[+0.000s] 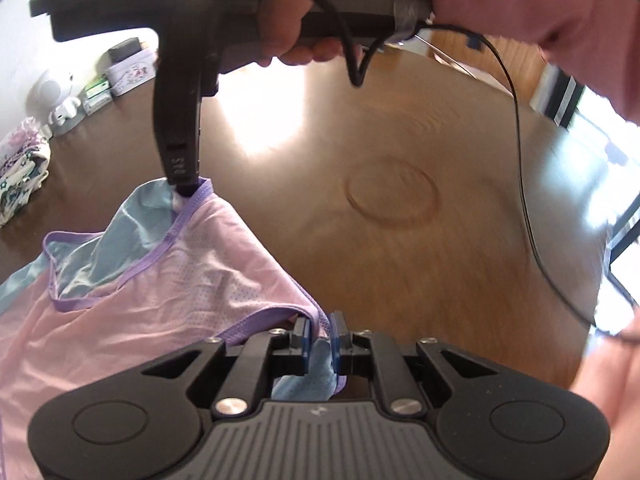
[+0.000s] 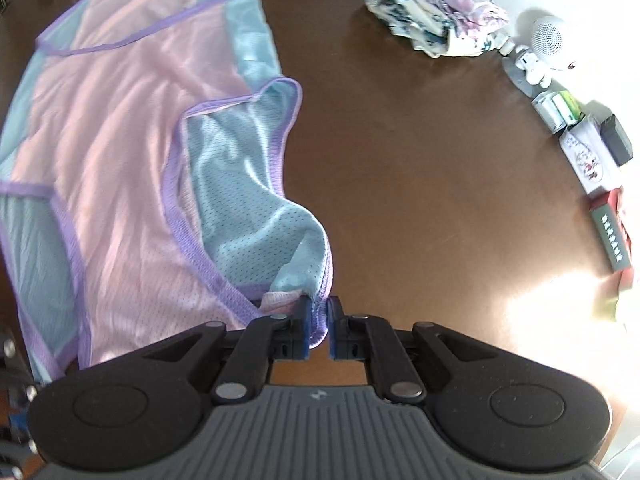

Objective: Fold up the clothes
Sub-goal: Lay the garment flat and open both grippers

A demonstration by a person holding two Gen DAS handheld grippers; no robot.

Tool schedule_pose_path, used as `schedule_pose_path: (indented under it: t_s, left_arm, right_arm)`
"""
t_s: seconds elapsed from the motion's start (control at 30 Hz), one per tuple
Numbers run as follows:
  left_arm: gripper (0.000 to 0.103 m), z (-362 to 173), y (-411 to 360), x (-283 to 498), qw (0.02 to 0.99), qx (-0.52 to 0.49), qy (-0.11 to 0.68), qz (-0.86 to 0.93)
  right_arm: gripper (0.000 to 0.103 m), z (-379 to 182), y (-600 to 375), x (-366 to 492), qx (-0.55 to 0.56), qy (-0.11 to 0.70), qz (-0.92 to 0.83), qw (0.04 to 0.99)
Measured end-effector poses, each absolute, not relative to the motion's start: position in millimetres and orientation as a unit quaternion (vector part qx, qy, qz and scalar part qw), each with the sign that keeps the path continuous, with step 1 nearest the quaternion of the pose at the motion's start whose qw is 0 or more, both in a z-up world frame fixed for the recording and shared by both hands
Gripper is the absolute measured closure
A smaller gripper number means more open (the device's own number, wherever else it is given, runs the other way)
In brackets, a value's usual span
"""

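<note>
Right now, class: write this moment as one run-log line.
stage: folding | left gripper: shut on garment edge | right gripper: shut on garment edge | garment: partly lifted off table | folded clothes: set aside

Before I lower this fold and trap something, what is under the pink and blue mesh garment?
Around the pink and blue mesh garment only bare brown wooden table shows. Whatever lies beneath the spread fabric is covered, so it cannot be seen.

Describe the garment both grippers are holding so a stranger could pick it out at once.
On the brown wooden table, look away from the small boxes along the wall. The pink mesh top with light-blue panels lies spread there. Unlike the folded floral cloth bundle, it has purple-trimmed edges and is unfolded.
</note>
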State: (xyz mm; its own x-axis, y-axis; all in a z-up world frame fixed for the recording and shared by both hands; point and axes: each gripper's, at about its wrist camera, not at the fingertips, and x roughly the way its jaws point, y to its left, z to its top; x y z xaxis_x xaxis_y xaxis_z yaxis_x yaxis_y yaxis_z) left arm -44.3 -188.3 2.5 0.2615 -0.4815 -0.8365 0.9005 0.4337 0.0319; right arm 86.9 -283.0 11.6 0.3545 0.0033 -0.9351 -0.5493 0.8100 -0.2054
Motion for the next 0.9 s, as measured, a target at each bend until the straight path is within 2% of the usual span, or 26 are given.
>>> schedule_pose_path:
  t_s: [0.33, 0.37, 0.4, 0.43, 0.47, 0.5, 0.53, 0.6, 0.67, 0.7, 0.8, 0.9]
  left_arm:
    - [0.092, 1, -215, -24, 0.754, 0.237, 0.392, -0.471]
    - [0.089, 1, -213, -24, 0.754, 0.234, 0.393, -0.472]
    - [0.082, 3, -210, -23, 0.754, 0.227, 0.391, -0.477]
    - [0.076, 8, -205, -24, 0.756, 0.218, 0.383, -0.485]
    - [0.061, 14, -198, -26, 0.758, 0.209, 0.371, -0.494]
    - [0.05, 21, -191, -28, 0.761, 0.201, 0.357, -0.503]
    - [0.046, 29, -180, -31, 0.766, 0.196, 0.34, -0.509]
    - [0.024, 45, -155, -38, 0.778, 0.189, 0.309, -0.512]
    - [0.012, 58, -121, -40, 0.797, 0.174, 0.29, -0.5]
    - [0.009, 63, -103, -38, 0.808, 0.164, 0.285, -0.489]
    - [0.001, 65, -40, -33, 0.842, 0.133, 0.29, -0.435]
    - [0.0, 57, 21, -26, 0.869, 0.104, 0.307, -0.373]
  right_arm:
    - [0.096, 9, -310, 116, -0.247, 0.544, 0.148, 0.788]
    - [0.096, 9, -310, 115, -0.246, 0.544, 0.147, 0.788]
    - [0.096, 11, -309, 115, -0.241, 0.543, 0.147, 0.791]
    - [0.091, 12, -309, 114, -0.234, 0.541, 0.147, 0.794]
    - [0.086, 19, -310, 110, -0.221, 0.532, 0.148, 0.804]
    - [0.073, 27, -310, 106, -0.207, 0.522, 0.149, 0.814]
    - [0.057, 36, -311, 101, -0.192, 0.51, 0.154, 0.825]
    - [0.045, 56, -309, 84, -0.173, 0.48, 0.16, 0.845]
    - [0.031, 73, -302, 64, -0.163, 0.452, 0.167, 0.861]
    - [0.018, 78, -297, 53, -0.159, 0.441, 0.172, 0.866]
    - [0.0, 83, -274, 17, -0.152, 0.412, 0.185, 0.879]
    - [0.0, 77, -250, -15, -0.131, 0.396, 0.188, 0.889]
